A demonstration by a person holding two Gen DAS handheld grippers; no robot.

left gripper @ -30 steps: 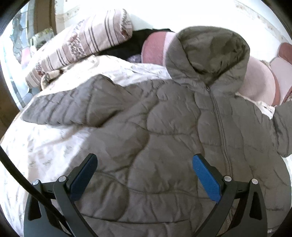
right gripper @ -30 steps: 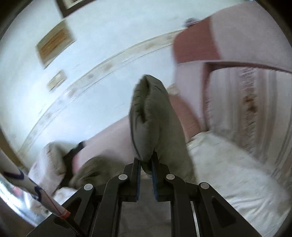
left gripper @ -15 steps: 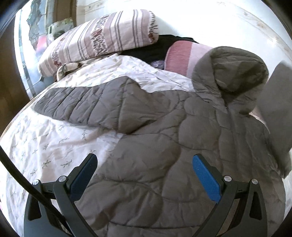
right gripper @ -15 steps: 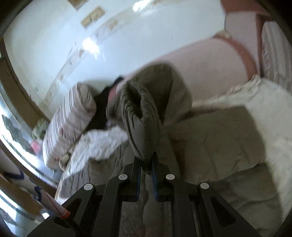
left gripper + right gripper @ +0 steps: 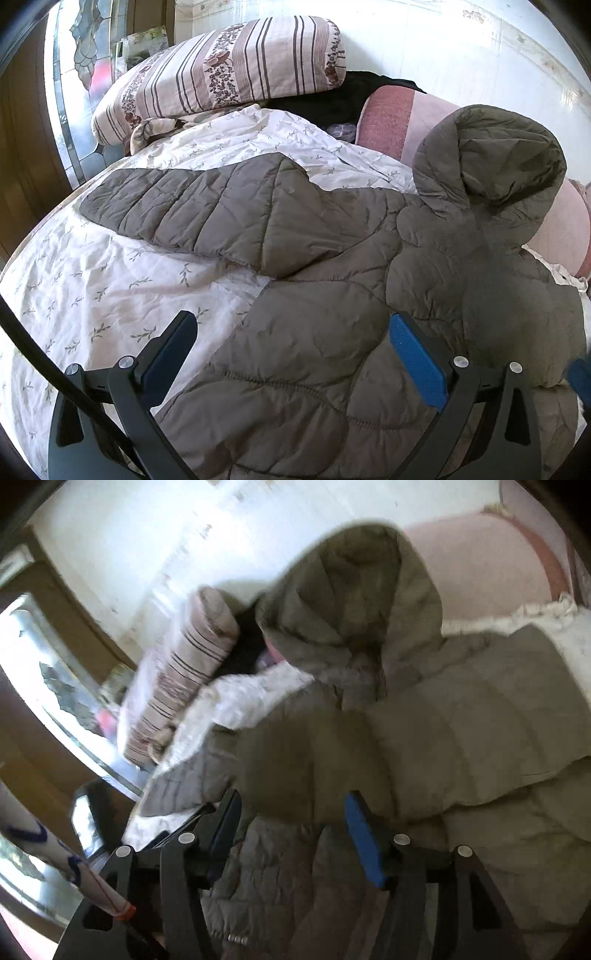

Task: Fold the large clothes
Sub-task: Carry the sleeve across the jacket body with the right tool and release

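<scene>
A grey-brown quilted hooded jacket lies front-up on the bed, hood toward the wall, one sleeve stretched out to the left. My left gripper hangs open over the jacket's lower left edge, with nothing pinched between its pads. In the right wrist view the other sleeve lies folded across the jacket's body below the hood. My right gripper is low over the jacket and its jaws are opening; fabric lies beneath them, but the pads do not press on it.
The bed has a white leaf-print sheet. A striped pillow, a black garment and a pink bolster line the wall side. A window and wooden frame are at the left. A black cable crosses the left corner.
My right gripper came down across the jacket with the sleeve pinched in it, then opened and let the sleeve drop onto the body. The left gripper shifted left and stayed open.
</scene>
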